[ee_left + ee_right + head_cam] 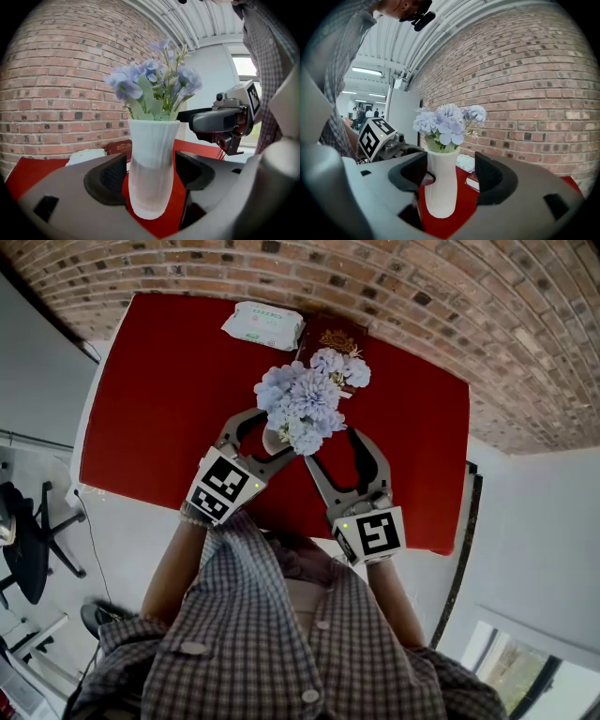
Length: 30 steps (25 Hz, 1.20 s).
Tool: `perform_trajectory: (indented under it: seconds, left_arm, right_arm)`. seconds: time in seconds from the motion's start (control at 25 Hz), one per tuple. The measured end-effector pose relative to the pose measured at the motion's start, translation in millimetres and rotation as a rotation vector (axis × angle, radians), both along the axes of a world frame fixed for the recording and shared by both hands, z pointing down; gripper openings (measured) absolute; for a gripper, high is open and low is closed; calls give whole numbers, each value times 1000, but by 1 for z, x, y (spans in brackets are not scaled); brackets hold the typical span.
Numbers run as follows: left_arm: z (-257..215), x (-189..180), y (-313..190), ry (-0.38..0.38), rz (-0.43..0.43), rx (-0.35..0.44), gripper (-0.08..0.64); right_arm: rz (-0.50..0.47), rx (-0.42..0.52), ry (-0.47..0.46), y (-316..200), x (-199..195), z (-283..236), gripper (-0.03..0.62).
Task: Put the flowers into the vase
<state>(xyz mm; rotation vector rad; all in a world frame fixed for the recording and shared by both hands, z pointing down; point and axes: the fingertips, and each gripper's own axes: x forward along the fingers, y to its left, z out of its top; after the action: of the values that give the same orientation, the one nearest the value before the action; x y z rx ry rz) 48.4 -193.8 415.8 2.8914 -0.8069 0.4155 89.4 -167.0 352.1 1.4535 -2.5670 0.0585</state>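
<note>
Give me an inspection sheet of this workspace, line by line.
Surface: red table.
Job's things: blue flowers stand in the white vase, upright on the table.
Clutter: tissue pack and dark red box at the far edge.
Grippers: left gripper jaws shut on the vase; right gripper jaws open, close beside it.
Cables: nothing seen.
Surroundings: brick wall beyond the table; office chair on the floor.

Vase [273, 440] mostly hid by flwrs [305, 399].
</note>
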Motion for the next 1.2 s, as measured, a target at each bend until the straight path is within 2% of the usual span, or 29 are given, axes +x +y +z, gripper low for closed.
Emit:
perform_trajectory:
  seconds: [0.28,0.56,0.6,0.72,0.8,0.88,1.04,1.2]
  left_arm:
    - [-5,-14,6,0,-3,5,316]
    - [-14,-41,7,2,-68,12,309]
    - [-15,-46,7,-1,-80,19,283]
    - [-22,-56,8,4,-106,39,147]
    - [-26,-59,12,14,-107,41,95]
    - [-29,-59,16,17,-103,45,49]
    - [-34,-60,23,29,-103,46,8]
    - [-40,-64,28,37,-115,46,8]
  right_arm:
    - [36,-30,-29,-3,9,4,311]
    - [77,-20,-54,-2,17,1,180]
    - [85,-18,-56,-2,19,1,148]
    - [104,-14,-57,0,24,2,66]
    - [106,-15,-56,2,25,1,21]
    - [103,-16,-61,4,25,0,8]
    - [103,-18,-67,7,27,-2,8]
    - [112,-35,-52,10,28,1,8]
